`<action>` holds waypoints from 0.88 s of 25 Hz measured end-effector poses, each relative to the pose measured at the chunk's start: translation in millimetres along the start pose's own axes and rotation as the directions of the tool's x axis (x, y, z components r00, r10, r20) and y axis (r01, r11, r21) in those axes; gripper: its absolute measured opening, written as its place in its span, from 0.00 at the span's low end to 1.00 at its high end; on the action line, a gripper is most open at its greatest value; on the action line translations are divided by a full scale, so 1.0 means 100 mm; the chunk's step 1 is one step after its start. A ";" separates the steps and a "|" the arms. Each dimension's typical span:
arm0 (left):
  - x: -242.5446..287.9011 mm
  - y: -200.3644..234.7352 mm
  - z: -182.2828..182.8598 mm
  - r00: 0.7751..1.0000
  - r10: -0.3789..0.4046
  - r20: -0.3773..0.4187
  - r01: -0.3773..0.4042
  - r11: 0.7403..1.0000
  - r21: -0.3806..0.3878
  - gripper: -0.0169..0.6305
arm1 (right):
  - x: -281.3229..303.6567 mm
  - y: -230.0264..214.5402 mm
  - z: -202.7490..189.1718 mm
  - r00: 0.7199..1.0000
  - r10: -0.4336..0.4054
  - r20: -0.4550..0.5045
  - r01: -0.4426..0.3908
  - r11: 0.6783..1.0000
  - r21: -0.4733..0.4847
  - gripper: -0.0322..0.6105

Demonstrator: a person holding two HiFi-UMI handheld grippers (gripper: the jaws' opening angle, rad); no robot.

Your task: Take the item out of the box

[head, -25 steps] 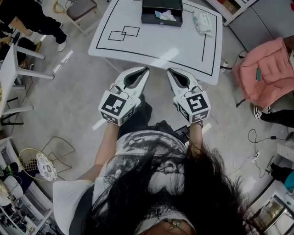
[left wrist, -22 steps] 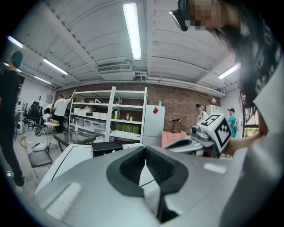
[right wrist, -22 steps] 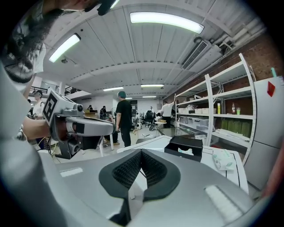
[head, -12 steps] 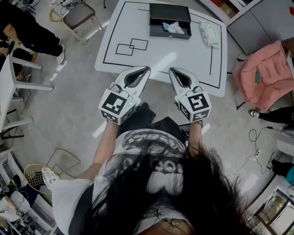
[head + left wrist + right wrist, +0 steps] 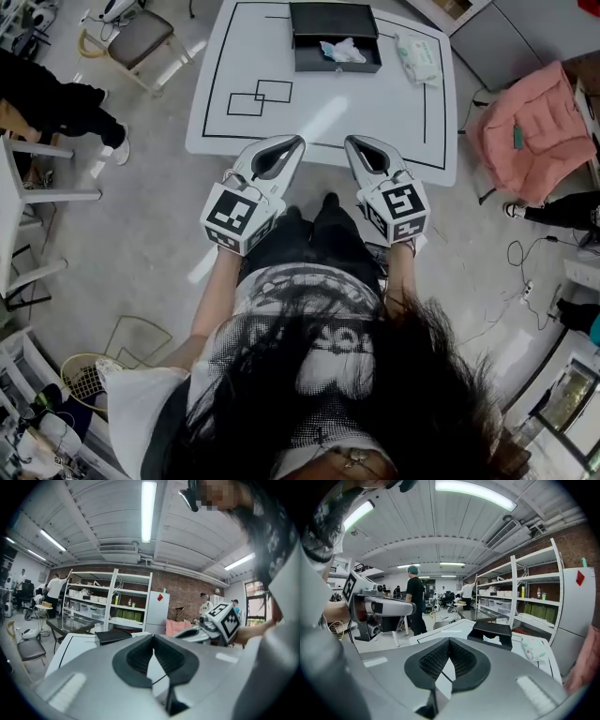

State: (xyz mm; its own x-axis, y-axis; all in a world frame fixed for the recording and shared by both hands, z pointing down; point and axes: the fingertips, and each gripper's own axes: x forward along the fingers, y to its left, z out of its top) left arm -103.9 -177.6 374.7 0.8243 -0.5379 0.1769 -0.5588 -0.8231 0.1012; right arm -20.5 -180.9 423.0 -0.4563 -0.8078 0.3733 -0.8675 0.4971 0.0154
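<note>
Item (image 5: pixel 342 51), a crumpled pale wad, lies inside the black box (image 5: pixel 319 17) at the far side of the white table (image 5: pixel 361 103), beside a packet of wipes (image 5: pixel 417 49). The left gripper (image 5: pixel 299 140) and right gripper (image 5: pixel 348 141) hover side by side over the table's near edge, well apart from the box, each with jaws pressed together and nothing between them.

No words or numbers can be read here. The left cube (image 5: pixel 232 217) and right cube (image 5: pixel 401 208) show only black-and-white squares. Print on the far wipes pack (image 5: pixel 418 47) is too small.
</note>
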 end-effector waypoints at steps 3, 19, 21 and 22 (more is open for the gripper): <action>0.06 0.02 0.01 1.000 -0.008 0.000 0.008 1.000 0.002 0.03 | 0.02 -0.12 -0.02 1.000 -0.014 -0.012 0.014 1.000 -0.003 0.06; 0.42 0.53 0.14 0.993 0.120 0.003 -0.120 0.993 0.021 0.03 | 0.93 -1.33 0.12 0.992 0.059 -0.107 -0.076 0.984 -0.159 0.09; 0.46 0.60 0.17 0.989 0.146 0.005 -0.146 0.989 0.022 0.03 | 1.15 -1.51 0.11 0.986 0.083 -0.146 -0.108 0.978 -0.179 0.10; 0.49 0.64 0.18 0.987 0.158 0.005 -0.158 0.987 0.023 0.03 | 1.27 -1.60 0.09 0.981 0.092 -0.169 -0.124 0.975 -0.187 0.11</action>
State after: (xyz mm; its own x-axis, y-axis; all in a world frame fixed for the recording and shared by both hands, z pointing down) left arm -98.1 -259.9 372.0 0.7259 -0.6622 0.1857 -0.6800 -0.7315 0.0499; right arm 58.5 -366.3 459.9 -0.4942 -0.6934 0.5243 -0.7520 0.6436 0.1423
